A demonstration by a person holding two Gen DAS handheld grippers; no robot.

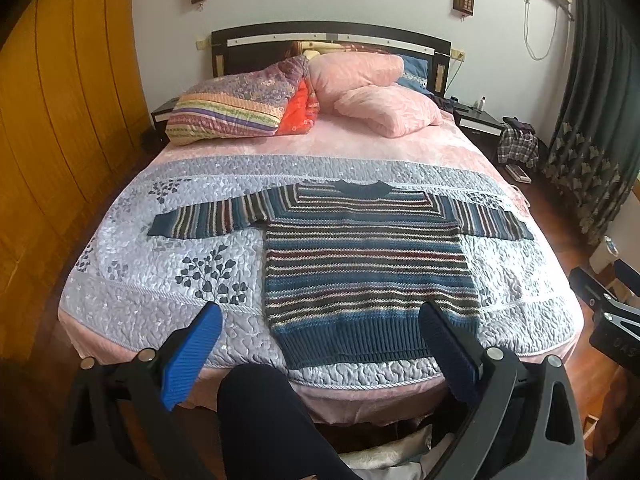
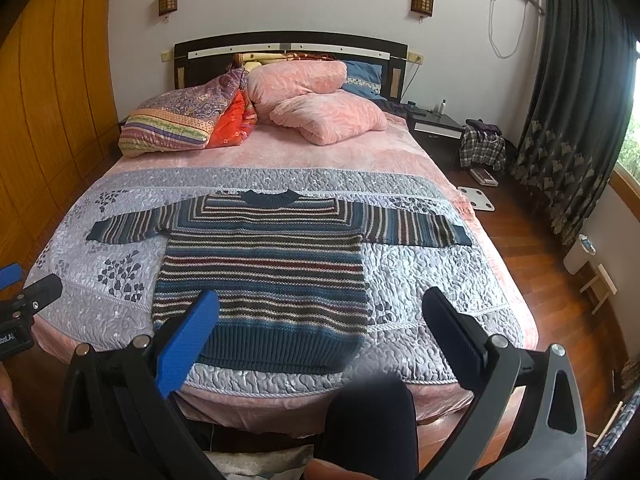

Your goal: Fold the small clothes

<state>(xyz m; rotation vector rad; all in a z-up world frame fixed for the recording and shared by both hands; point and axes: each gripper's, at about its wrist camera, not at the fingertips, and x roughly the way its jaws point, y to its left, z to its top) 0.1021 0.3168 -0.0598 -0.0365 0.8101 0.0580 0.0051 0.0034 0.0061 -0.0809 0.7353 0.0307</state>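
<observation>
Left wrist view shows the striped sweater [image 1: 368,264] lying flat and face up on the quilt [image 1: 160,280] near the foot of the bed [image 1: 400,390], with both sleeves stretched out to the sides and the collar pointing to the pillows [image 1: 376,96]. The left gripper [image 1: 320,344] hangs above the near edge, its jaws spread wide and holding nothing. In the right wrist view the right gripper [image 2: 320,336] is the same: wide apart, empty, above the hem and not touching it.

I think the folding is not yet started, so the risks are in the first grasp. The sweater is a thick, loose knit with a ribbed hem; it will probably stretch and sag when lifted at one point, and then the fold line becomes crooked. A finger that goes too deep may pinch the quilt together with the wool, because the quilt is soft and bumpy. Its surface looks shiny and smooth, so the whole sweater may slide when one sleeve is dragged. The long sleeves are floppy and may twist while they are carried over the body. The person's knee [image 1: 260,420] is just beside the bed edge, under the grippers.
</observation>
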